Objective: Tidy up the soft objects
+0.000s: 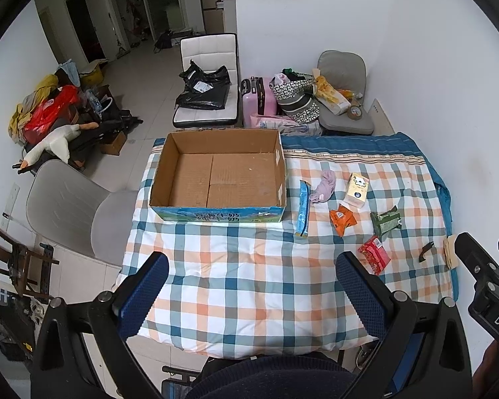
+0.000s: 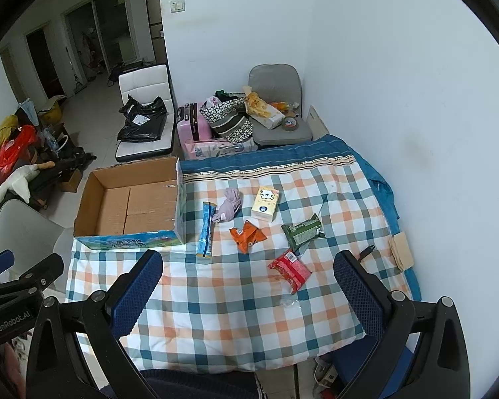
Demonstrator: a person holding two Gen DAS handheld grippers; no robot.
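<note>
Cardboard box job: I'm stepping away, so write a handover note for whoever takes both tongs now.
Left tongs: open, holding nothing.
Right tongs: open, holding nothing.
Cardboard box: nothing inside.
Lying on the checked quilt beside it: blue sachet, lilac cloth, tissue pack, orange packet, green packet, red packet.
Done: nothing packed.
Left: everything.

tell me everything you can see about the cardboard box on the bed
The cardboard box is a shallow, open-topped carton of plain brown corrugated board, with a blue printed outer face toward the camera. It is empty; its floor shows the seams of folded bottom flaps. It sits upright on the checked quilt at the far left corner. A long blue packet lies just beside its right wall; whether they touch is unclear. Neither gripper is near it.
</note>
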